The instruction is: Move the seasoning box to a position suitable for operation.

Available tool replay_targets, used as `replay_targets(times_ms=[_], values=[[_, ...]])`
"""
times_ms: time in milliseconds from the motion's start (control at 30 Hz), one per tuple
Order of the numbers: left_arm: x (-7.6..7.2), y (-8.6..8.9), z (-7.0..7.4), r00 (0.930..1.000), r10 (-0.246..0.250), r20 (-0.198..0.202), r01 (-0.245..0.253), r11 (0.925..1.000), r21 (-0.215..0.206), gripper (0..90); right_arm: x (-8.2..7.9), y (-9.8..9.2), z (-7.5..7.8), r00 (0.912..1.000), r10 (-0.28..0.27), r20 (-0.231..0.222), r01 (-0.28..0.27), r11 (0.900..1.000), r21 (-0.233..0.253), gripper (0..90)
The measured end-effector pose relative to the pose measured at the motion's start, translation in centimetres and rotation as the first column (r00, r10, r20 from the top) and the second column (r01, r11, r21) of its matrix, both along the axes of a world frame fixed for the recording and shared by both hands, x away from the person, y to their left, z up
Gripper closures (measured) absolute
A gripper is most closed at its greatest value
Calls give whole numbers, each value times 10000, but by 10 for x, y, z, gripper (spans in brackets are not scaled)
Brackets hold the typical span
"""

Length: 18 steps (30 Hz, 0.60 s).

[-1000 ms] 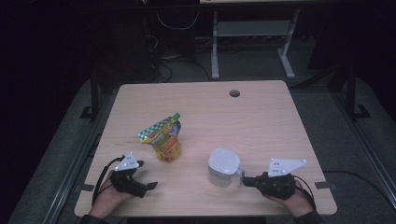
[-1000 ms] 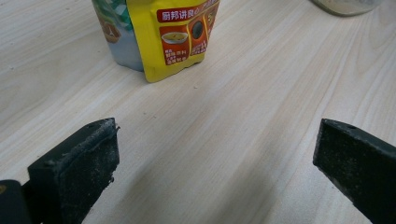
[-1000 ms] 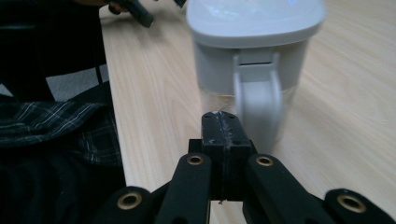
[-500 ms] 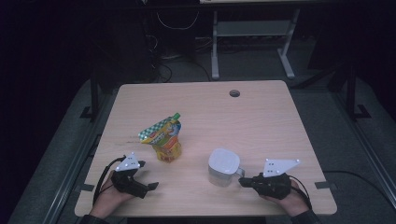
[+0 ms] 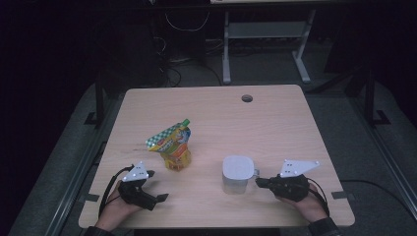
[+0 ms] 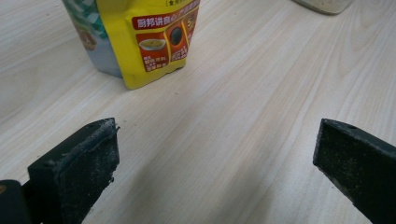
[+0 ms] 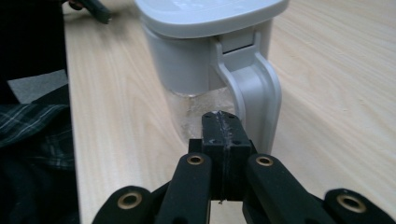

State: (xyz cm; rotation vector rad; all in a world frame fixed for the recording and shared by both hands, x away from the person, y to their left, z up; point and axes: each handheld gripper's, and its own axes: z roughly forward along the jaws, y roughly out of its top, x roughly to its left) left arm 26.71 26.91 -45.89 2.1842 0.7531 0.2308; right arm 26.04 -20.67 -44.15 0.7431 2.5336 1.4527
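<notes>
A wooden worktop [image 5: 275,128] is seen from above, with two things on its near half. A yellow pouch [image 5: 173,146] with a green checked top and a green cap stands upright in the left centre of the high view. A white jug [image 5: 235,173] with a flat lid and a handle [image 7: 252,93] stands in the lower centre, well apart from the pouch.

The left gripper [image 5: 158,186] is held in the lower left of the high view, near the worktop edge and below the pouch. In the left gripper view its jaws are seen wide apart, at the lower left and lower right of the frame, with only bare wood between them. The pouch [image 6: 140,37] is seen in the upper left of that frame, not touched by the jaws.

The right gripper [image 5: 260,182] is placed in the lower right of the high view, just beside the jug. In the right gripper view its jaws are pressed together with nothing between them, and their tip [image 7: 222,122] is seen directly in front of the lower part of the handle. Whether the handle is touched cannot be told.
</notes>
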Motion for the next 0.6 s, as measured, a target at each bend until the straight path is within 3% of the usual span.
replay_targets(times_ms=[400, 600], values=[[0, -3, -1, 10000, -77, -56, 77, 10000, -45, 0, 24, -2, -3, 9953, -941, 208, 942, 9955, -46, 898], [0, -5, -1, 9997, -240, -50, 240, 9997, -47, 0, 25, -4, -3, 9933, -1140, 174, 1141, 9935, -56, 898]])
